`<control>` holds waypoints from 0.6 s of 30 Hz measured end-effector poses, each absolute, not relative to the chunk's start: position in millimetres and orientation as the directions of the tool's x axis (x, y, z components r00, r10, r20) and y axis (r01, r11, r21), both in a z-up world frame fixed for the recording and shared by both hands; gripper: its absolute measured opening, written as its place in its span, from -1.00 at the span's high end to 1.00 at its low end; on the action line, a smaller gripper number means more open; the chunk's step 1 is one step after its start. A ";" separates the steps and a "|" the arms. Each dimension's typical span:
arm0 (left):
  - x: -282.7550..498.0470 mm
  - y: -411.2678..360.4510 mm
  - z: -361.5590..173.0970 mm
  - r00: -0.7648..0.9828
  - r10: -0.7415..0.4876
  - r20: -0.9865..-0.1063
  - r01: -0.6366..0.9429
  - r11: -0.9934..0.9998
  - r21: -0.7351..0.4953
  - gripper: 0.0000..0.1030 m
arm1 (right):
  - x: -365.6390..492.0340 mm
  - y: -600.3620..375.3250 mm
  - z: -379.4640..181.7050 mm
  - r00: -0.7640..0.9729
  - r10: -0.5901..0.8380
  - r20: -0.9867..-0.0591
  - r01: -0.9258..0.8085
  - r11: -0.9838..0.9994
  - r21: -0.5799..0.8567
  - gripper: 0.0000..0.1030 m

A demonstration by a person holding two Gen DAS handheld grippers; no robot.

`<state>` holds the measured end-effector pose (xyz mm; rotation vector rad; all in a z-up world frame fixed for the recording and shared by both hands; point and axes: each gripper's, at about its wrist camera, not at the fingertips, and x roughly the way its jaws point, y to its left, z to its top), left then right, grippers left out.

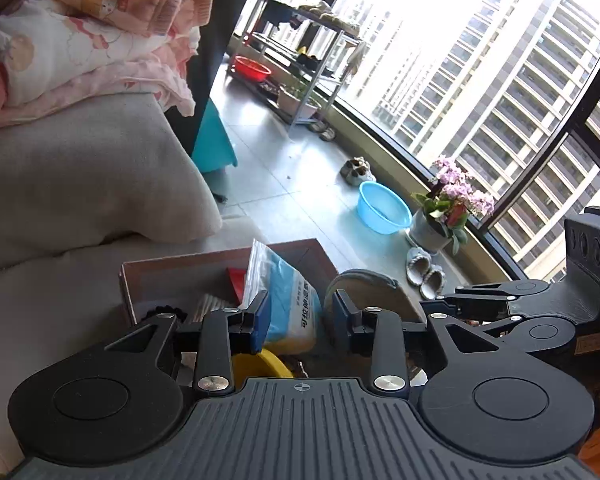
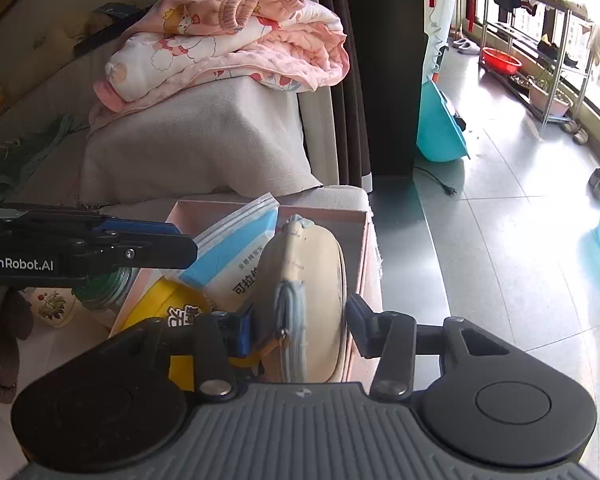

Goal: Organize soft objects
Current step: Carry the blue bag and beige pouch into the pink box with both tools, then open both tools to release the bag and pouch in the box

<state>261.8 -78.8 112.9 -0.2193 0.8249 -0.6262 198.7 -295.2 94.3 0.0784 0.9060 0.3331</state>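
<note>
Now, my right gripper point(image 2: 302, 326): spread, beige pouch point(image 2: 300, 304) between its jaws.
Pouch: standing in the pink box point(image 2: 362, 256).
My left gripper point(image 1: 302, 316): spread, holding nothing, above box.

You see a beige fabric pouch point(image 2: 312, 300) with pale-blue trim, a blue-and-white plastic packet point(image 2: 236, 252), and far off, pink cartoon-printed quilted bedding point(image 2: 228, 48).

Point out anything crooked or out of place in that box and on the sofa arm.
In the box, the blue-and-white packet leans at a slant, sticking above the rim. The beige pouch stands on edge between the right gripper fingers. The pink blankets are heaped loosely and overhang the sofa arm.
</note>
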 end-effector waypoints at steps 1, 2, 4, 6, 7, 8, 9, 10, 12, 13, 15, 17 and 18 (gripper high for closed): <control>259.1 -79.4 114.6 0.525 -0.596 -0.607 0.435 0.801 -0.410 0.28 | 197.6 -296.5 93.8 0.557 0.334 -0.760 -0.251 0.940 0.229 -0.03; 257.8 -80.6 116.0 0.538 -0.593 -0.600 0.438 0.804 -0.402 0.28 | 194.5 -297.5 93.7 0.552 0.344 -0.760 -0.253 0.937 0.241 -0.03; 259.8 -82.8 115.3 0.565 -0.573 -0.594 0.430 0.818 -0.381 0.28 | 183.2 -298.0 96.0 0.564 0.351 -0.748 -0.272 0.933 0.233 -0.02; 252.9 -82.2 121.8 0.615 -0.543 -0.572 0.413 0.839 -0.353 0.28 | 169.5 -295.0 100.1 0.593 0.330 -0.734 -0.290 0.939 0.188 0.09; 252.1 -82.3 122.6 0.628 -0.540 -0.561 0.414 0.842 -0.347 0.28 | 163.2 -292.5 101.6 0.598 0.328 -0.731 -0.304 0.937 0.172 0.30; 248.0 -82.3 126.8 0.639 -0.536 -0.551 0.414 0.844 -0.341 0.28 | 159.4 -290.3 101.3 0.591 0.337 -0.733 -0.317 0.933 0.173 0.48; 246.1 -82.6 127.3 0.644 -0.534 -0.547 0.415 0.845 -0.336 0.28 | 156.3 -287.7 99.5 0.575 0.355 -0.737 -0.329 0.925 0.189 0.54; 243.6 -83.2 127.8 0.642 -0.536 -0.548 0.420 0.844 -0.333 0.28 | 155.2 -284.7 96.0 0.555 0.373 -0.743 -0.339 0.918 0.207 0.61; 234.0 -83.3 127.2 0.634 -0.542 -0.552 0.437 0.840 -0.322 0.28 | 157.9 -276.4 85.0 0.536 0.373 -0.758 -0.330 0.918 0.218 0.67; 229.4 -83.3 126.6 0.634 -0.539 -0.555 0.443 0.841 -0.311 0.28 | 160.1 -272.3 78.7 0.535 0.372 -0.758 -0.326 0.919 0.221 0.67; 214.9 -79.7 124.3 0.638 -0.527 -0.562 0.456 0.846 -0.276 0.28 | 165.5 -266.1 70.6 0.552 0.367 -0.749 -0.314 0.923 0.221 0.67; 199.6 -72.5 122.7 0.643 -0.519 -0.562 0.464 0.849 -0.253 0.28 | 168.3 -262.8 68.0 0.578 0.362 -0.732 -0.297 0.928 0.225 0.67; 190.6 -67.7 122.5 0.647 -0.516 -0.561 0.466 0.850 -0.244 0.28 | 169.3 -263.2 67.5 0.581 0.366 -0.727 -0.284 0.928 0.241 0.67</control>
